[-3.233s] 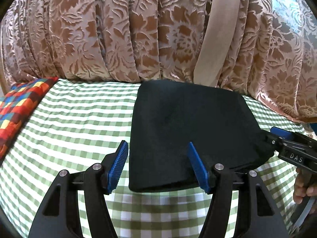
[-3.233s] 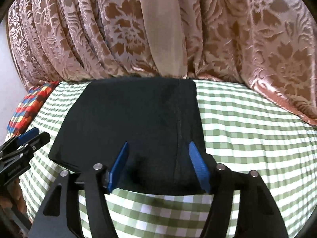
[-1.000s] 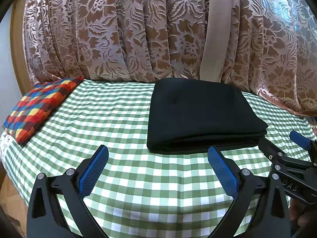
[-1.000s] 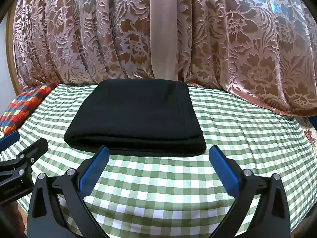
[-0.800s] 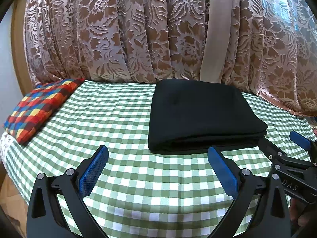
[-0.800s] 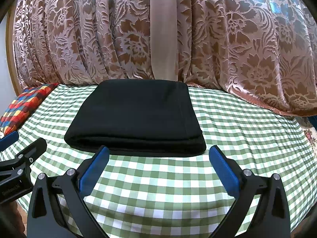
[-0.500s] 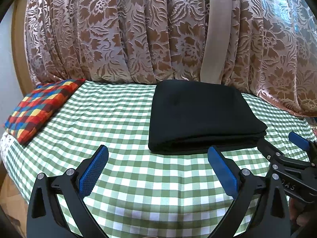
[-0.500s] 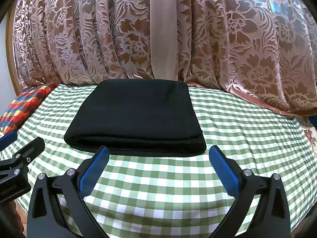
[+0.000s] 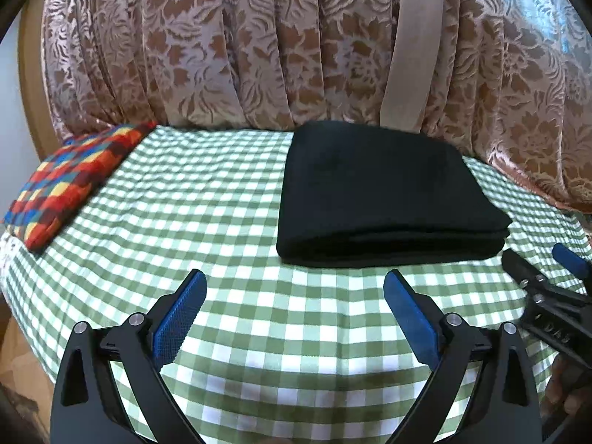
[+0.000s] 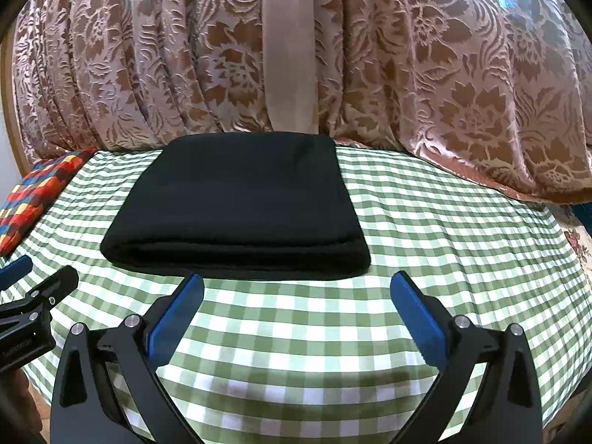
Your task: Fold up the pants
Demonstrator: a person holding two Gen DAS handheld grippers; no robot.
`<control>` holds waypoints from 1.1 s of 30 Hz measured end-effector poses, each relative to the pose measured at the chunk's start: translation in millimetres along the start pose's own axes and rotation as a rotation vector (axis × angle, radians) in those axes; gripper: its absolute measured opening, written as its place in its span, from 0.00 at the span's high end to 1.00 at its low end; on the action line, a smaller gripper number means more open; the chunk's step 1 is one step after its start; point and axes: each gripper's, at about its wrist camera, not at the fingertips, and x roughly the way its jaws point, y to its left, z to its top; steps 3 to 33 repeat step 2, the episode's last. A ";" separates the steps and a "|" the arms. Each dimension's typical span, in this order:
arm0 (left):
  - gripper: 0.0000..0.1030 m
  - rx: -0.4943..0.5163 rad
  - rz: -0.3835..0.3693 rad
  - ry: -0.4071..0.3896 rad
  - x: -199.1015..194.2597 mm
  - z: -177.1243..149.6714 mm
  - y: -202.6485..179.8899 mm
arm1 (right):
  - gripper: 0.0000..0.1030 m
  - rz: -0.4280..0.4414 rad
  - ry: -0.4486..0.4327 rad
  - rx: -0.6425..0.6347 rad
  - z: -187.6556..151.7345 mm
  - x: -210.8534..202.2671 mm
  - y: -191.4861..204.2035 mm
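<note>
While clear of pants [image 9: 384,199], both hand-held grippers agape.

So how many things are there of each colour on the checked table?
Black: 1, the folded pants
Many-coloured squares: 1, the patchwork cushion
Green and white: 1, the tablecloth itself
Black with blue pads: 2, the left gripper and the right gripper, both open and held above the table
Total: 5

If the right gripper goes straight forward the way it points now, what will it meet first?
Most likely the near folded edge of the black pants, lying just ahead of the open right gripper on the checked tablecloth. Its height above the cloth is unclear.
</note>
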 end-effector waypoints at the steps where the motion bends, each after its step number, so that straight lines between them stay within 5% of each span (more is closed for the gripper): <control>1: 0.07 -0.006 0.000 0.012 2.9 -1.3 1.4 | 0.02 -0.006 0.004 0.006 -0.3 0.9 -4.0; 33: 0.07 -0.012 0.001 0.018 4.6 -2.3 2.5 | 0.02 -0.012 0.005 0.011 -0.4 0.9 -6.8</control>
